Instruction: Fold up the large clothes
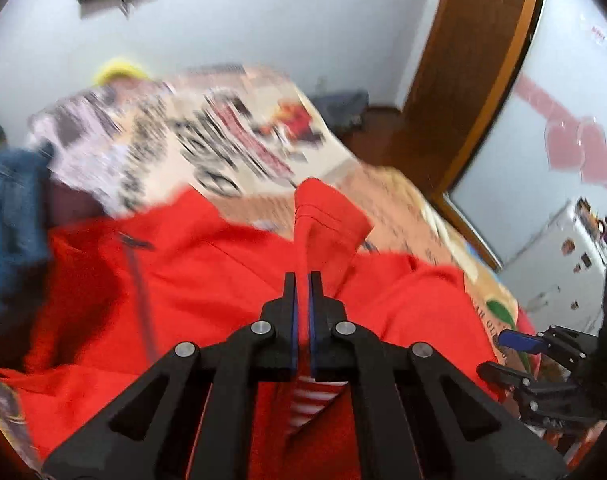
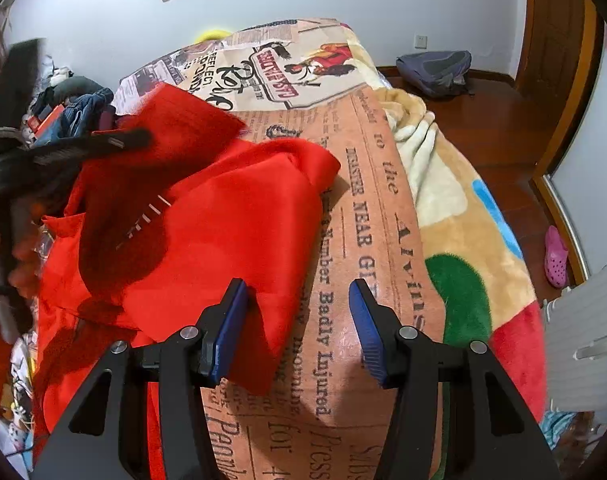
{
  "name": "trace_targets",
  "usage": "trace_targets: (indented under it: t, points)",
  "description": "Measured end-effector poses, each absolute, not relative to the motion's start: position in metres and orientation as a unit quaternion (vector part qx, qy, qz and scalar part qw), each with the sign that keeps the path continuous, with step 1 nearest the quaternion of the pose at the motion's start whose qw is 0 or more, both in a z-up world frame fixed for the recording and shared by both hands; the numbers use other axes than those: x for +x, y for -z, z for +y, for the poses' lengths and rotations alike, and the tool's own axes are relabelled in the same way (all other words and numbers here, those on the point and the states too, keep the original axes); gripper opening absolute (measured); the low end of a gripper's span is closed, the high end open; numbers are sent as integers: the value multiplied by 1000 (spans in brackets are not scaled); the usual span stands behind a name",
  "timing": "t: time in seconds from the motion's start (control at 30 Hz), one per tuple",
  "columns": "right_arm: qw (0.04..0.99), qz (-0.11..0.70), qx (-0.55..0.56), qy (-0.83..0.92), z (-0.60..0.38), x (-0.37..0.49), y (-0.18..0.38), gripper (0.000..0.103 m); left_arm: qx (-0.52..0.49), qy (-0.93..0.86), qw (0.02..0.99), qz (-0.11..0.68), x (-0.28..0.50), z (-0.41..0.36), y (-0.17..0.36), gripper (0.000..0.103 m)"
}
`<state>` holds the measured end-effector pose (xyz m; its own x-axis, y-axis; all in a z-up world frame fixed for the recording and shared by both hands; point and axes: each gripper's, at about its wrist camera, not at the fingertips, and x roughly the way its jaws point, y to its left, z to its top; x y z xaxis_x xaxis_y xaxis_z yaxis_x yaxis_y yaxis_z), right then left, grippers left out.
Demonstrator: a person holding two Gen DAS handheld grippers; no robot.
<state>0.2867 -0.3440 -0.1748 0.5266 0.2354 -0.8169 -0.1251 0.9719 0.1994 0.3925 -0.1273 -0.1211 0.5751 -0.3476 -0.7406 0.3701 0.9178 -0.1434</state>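
Observation:
A large red garment (image 1: 207, 280) lies spread on a bed with a newspaper-print cover (image 1: 239, 140). My left gripper (image 1: 302, 280) is shut on a raised fold of the red garment, with a red-and-white striped lining showing between the fingers lower down. In the right wrist view the red garment (image 2: 223, 232) lies on the cover (image 2: 367, 208), one part lifted by the left gripper (image 2: 119, 140) at the left. My right gripper (image 2: 299, 292) is open above the garment's right edge, holding nothing. It also shows in the left wrist view (image 1: 515, 340) at the right.
Blue jeans (image 1: 11, 208) lie at the bed's left side. A colourful plush blanket (image 2: 455, 216) hangs over the bed's right side. A grey backpack (image 2: 435, 68) and a pink shoe (image 2: 556, 258) are on the wooden floor. A wooden door (image 1: 467, 60) stands at the right.

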Motion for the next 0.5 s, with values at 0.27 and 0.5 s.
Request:
trace_targets:
  t: [0.27, 0.5]
  points:
    - [883, 450, 45, -126, -317, 304, 145, 49, 10, 120, 941, 315, 358, -31, 46, 2]
    - [870, 467, 30, -156, -276, 317, 158, 49, 22, 35, 955, 294, 337, 40, 49, 2]
